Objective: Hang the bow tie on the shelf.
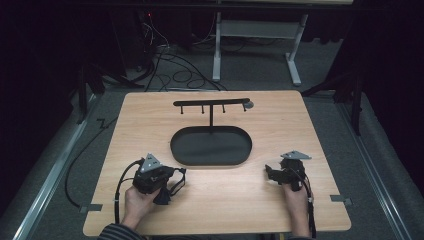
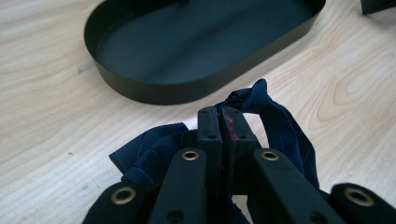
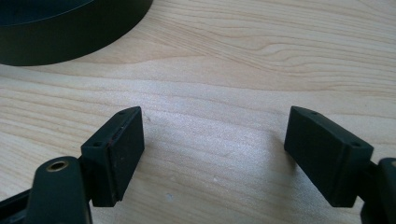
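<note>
A dark blue cloth (image 2: pixel 285 128) is bunched around the jaws of my left gripper (image 2: pixel 226 116), which is shut on it just above the wooden table. In the high view my left gripper (image 1: pixel 172 176) sits at the near left, with the cloth (image 1: pixel 163 196) hanging beside the hand. A black oval tray (image 1: pixel 175 150) lies at the table's middle, and its wall (image 2: pixel 154 91) is a short way ahead of the left jaws. My right gripper (image 1: pixel 271 174) rests at the near right. In its own view my right gripper (image 3: pixel 212 144) stands open over bare wood.
Behind the tray stands a black T-shaped rack (image 1: pixel 211 103) with several small hooks under its bar. The tray's wall (image 3: pixel 70 44) shows at the top left of the right gripper view. Cables and a desk frame (image 1: pixel 217 45) lie on the floor beyond the table.
</note>
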